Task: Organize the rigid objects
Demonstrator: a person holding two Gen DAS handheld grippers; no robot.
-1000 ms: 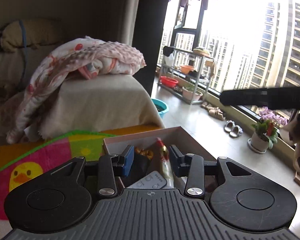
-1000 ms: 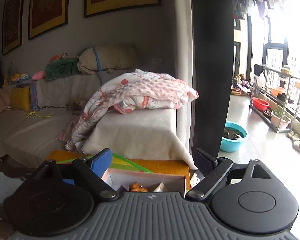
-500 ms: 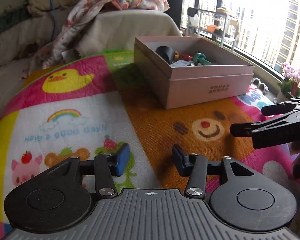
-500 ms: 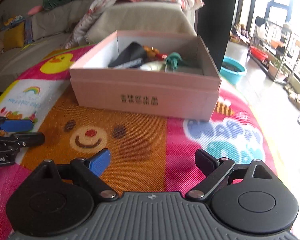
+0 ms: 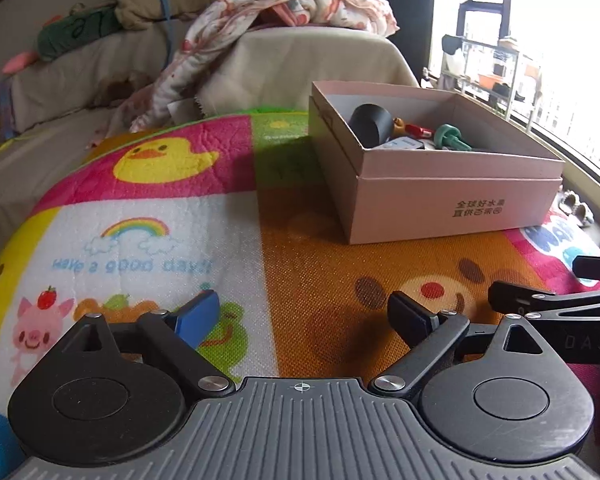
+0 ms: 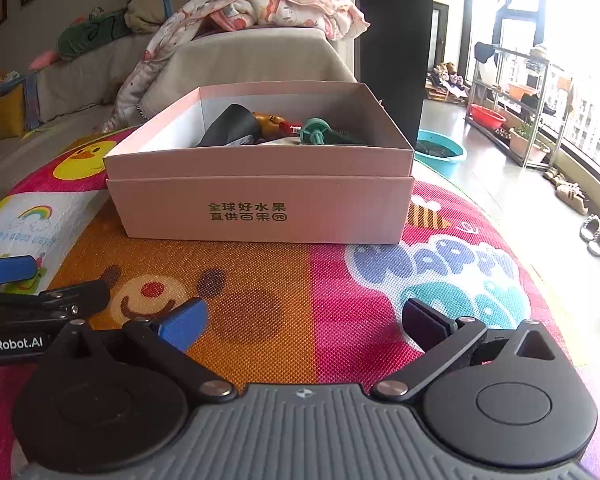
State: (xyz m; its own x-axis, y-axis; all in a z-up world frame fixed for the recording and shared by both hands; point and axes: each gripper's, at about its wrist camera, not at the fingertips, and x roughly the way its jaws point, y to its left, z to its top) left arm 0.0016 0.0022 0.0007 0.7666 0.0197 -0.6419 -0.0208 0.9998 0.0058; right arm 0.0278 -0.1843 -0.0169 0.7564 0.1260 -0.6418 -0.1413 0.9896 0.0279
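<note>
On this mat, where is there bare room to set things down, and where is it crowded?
Bare: the play mat between the pink box and both grippers, and the rainbow panel left of the box. Crowded: inside the box, around the black cylinder and green piece.

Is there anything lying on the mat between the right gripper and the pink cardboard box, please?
Nothing visible: only bare colourful play mat lies between the open, empty right gripper and the pink cardboard box. The left gripper sits off to the side.
</note>
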